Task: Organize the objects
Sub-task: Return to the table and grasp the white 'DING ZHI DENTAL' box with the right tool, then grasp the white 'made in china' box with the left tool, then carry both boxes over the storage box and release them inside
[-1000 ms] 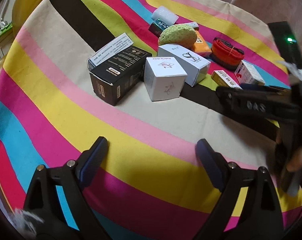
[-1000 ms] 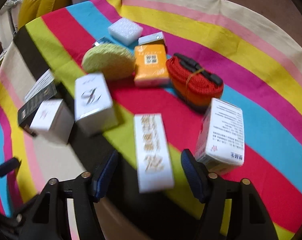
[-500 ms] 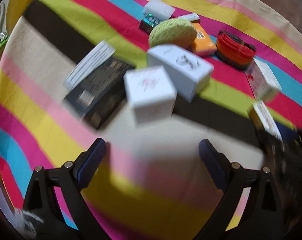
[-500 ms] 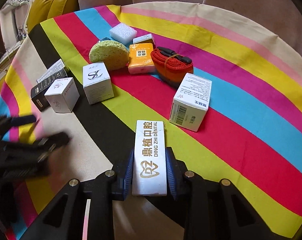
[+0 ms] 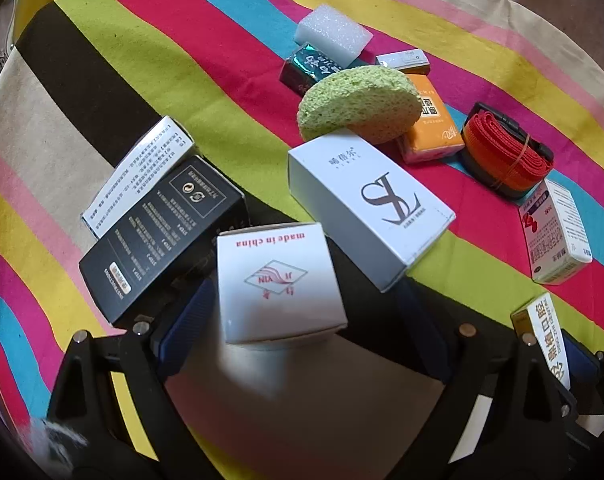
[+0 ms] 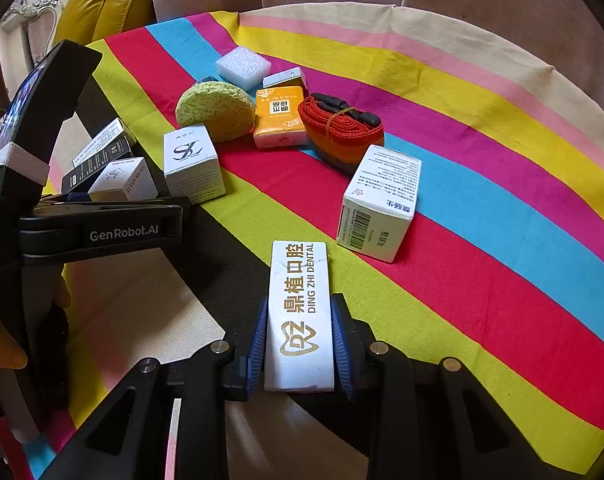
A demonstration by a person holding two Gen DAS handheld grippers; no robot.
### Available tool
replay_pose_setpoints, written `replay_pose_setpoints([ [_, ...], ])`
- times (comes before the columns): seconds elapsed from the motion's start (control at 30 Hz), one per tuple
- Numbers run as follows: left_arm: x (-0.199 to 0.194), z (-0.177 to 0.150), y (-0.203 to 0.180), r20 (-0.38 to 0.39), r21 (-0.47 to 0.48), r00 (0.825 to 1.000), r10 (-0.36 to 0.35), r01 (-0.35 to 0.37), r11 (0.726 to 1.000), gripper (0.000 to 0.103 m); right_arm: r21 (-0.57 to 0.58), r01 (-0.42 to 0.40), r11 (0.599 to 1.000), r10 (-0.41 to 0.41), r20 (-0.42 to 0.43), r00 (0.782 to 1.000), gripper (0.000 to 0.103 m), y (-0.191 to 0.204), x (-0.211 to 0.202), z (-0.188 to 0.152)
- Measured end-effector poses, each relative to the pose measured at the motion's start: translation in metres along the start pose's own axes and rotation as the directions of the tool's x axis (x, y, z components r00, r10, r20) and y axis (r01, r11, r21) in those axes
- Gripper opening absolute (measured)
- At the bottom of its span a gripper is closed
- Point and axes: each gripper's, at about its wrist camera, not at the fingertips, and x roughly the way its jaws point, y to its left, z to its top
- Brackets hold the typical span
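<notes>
Right gripper (image 6: 300,344) clamps the long white dental box (image 6: 300,316) near the cloth's (image 6: 481,240) front edge. Left gripper (image 5: 302,324) stands wide open around the small white box (image 5: 278,284), pads apart from it.

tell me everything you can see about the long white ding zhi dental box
The Ding Zhi Dental box is a long, narrow white carton, cardboard by the look, printed in gold with Chinese characters, "DING ZHI DENTAL" and a tooth-shaped logo. Its top looks slightly creased. It lies lengthwise along the right gripper, whose blue pads press both long sides at its near end. Its far end points over the striped cloth, apart from the other boxes.
</notes>
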Motion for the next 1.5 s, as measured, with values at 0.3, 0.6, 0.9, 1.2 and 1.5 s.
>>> replay_pose_setpoints([
  [0.3, -0.013, -0.007, -0.013, 0.057, 0.096, 0.998, -0.031, 0.025, 0.995, 0.044, 0.001, -0.001, 1.0, 0.001, 0.0, 1.0, 0.032, 0.0, 0.0, 0.0],
  [0.6, -0.046, -0.029, 0.016, 0.085, 0.021, 0.988, -0.127, 0.126, 0.992, 0.044, 0.007, -0.004, 1.0, 0.004, 0.0, 1.0, 0.032, -0.001, -0.001, -0.002],
  [0.9, -0.094, -0.075, 0.038, 0.134, -0.004, 0.975, -0.176, 0.178, 0.984, 0.044, 0.01, -0.002, 1.0, 0.002, 0.0, 1.0, 0.032, -0.002, -0.002, -0.001],
  [1.2, -0.148, -0.122, 0.061, 0.15, 0.027, 0.972, -0.183, 0.181, 0.983, 0.044, -0.01, 0.037, 0.999, -0.037, 0.0, 0.999, 0.031, 0.004, -0.004, -0.004],
  [1.5, -0.175, -0.162, 0.114, 0.153, -0.002, 0.976, -0.154, 0.157, 0.988, 0.044, 0.082, -0.067, 0.994, 0.068, -0.011, 0.998, 0.032, 0.031, -0.051, -0.048],
])
